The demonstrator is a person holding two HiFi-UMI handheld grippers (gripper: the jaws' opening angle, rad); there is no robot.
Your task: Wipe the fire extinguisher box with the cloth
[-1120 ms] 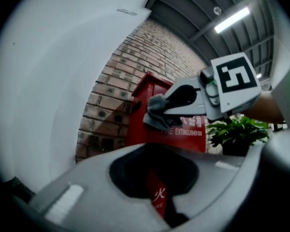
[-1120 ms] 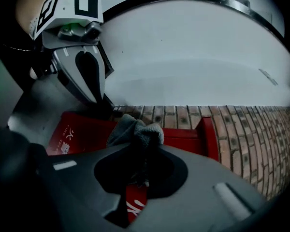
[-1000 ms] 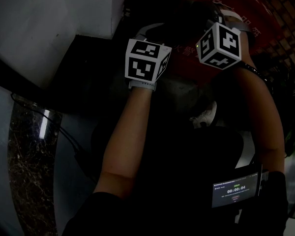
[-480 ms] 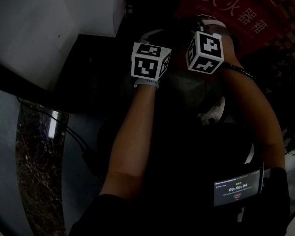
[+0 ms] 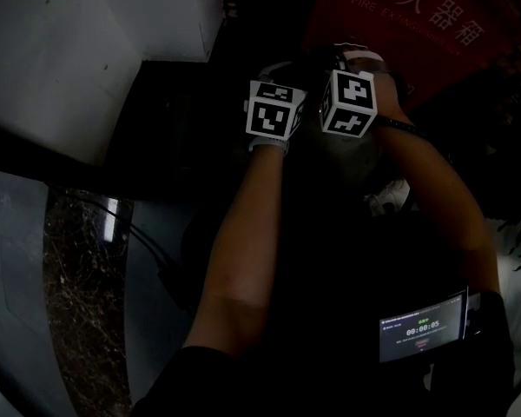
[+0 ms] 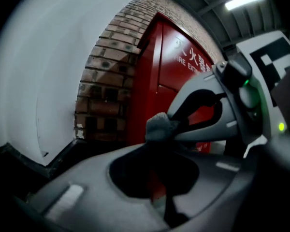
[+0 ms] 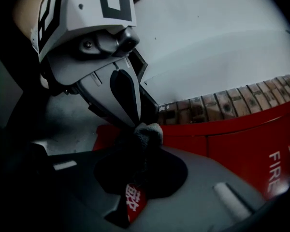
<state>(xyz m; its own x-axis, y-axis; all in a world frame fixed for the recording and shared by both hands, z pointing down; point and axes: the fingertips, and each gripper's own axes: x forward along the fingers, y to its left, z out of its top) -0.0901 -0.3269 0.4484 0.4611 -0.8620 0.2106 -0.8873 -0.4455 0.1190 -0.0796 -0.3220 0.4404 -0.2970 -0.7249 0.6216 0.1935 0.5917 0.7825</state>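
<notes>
The red fire extinguisher box (image 5: 417, 33) with white lettering stands ahead against a brick wall; it also fills the left gripper view (image 6: 169, 66) and the right gripper view (image 7: 241, 134). A small grey cloth (image 6: 160, 126) is bunched between the two grippers, which meet tip to tip just in front of the box. My left gripper (image 6: 159, 146) is shut on the cloth (image 7: 147, 133) from one side, and my right gripper (image 7: 139, 151) is shut on it from the other. In the dark head view only the marker cubes of the left gripper (image 5: 273, 111) and right gripper (image 5: 347, 102) show, side by side; the fingertips and cloth are hidden.
A white wall (image 5: 69, 50) rises on the left, meeting the brick wall (image 6: 104, 81) beside the box. A dark marble floor strip (image 5: 78, 294) and a thin cable (image 5: 139, 241) lie at lower left. The person's shoe (image 5: 389, 200) and a wrist screen (image 5: 421, 328) show below.
The two grippers have come closer together: the right one moved left toward the left one, and both sit nearer the red box, which now shows more in the head view.
</notes>
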